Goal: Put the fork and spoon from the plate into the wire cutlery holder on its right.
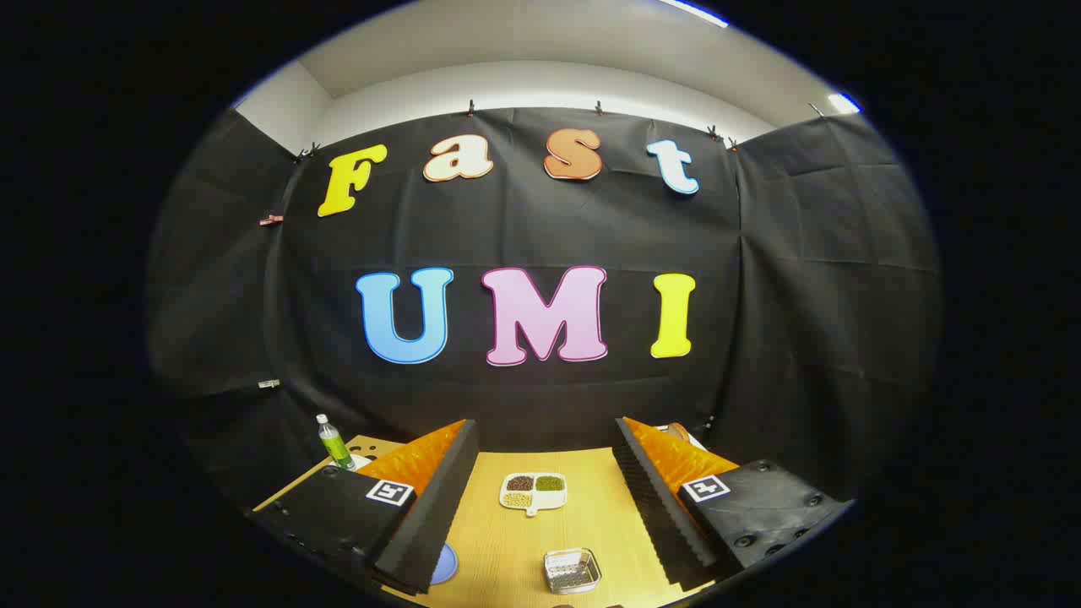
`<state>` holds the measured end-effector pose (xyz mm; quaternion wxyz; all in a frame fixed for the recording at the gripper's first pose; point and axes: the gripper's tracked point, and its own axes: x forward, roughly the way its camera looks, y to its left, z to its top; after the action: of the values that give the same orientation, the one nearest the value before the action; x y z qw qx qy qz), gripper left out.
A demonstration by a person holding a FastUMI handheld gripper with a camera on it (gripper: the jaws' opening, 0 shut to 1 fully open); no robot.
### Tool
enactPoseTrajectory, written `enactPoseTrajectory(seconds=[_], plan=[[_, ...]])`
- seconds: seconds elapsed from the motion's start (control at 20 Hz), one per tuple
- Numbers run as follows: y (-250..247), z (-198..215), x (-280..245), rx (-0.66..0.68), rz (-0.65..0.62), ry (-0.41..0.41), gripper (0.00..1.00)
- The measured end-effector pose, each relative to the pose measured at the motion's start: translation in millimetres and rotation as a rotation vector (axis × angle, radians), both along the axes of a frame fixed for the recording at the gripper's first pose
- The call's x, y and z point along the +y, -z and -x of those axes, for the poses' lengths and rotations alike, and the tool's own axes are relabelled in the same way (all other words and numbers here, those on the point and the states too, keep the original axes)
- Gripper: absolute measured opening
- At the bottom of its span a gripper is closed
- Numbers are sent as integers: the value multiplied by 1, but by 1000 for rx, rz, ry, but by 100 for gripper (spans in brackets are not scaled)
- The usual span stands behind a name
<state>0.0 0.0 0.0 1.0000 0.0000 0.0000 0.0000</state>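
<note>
Held the hand-held gripper (540, 507) wide open, gripping nothing, above the light wooden desk (591, 528). Saw between the fingers a white divided dish of beans (532, 491) toward the far edge, nearer a small clear square container (572, 570). Noted a green-labelled bottle (334, 442) at the far left corner. Could not make out fork, spoon or holder.

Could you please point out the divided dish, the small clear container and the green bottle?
Divided dish (533, 492): gripper view, its white centre rim.
Small clear container (572, 571): gripper view, its middle.
Green bottle (334, 445): gripper view, its body.
</note>
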Motion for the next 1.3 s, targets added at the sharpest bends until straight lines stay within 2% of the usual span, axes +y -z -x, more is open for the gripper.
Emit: enactPoseTrajectory(seconds=[0.9,1.3], plan=[[31,13,17,67,-50,-25,99],[72,13,26,173,-57,-54,99]])
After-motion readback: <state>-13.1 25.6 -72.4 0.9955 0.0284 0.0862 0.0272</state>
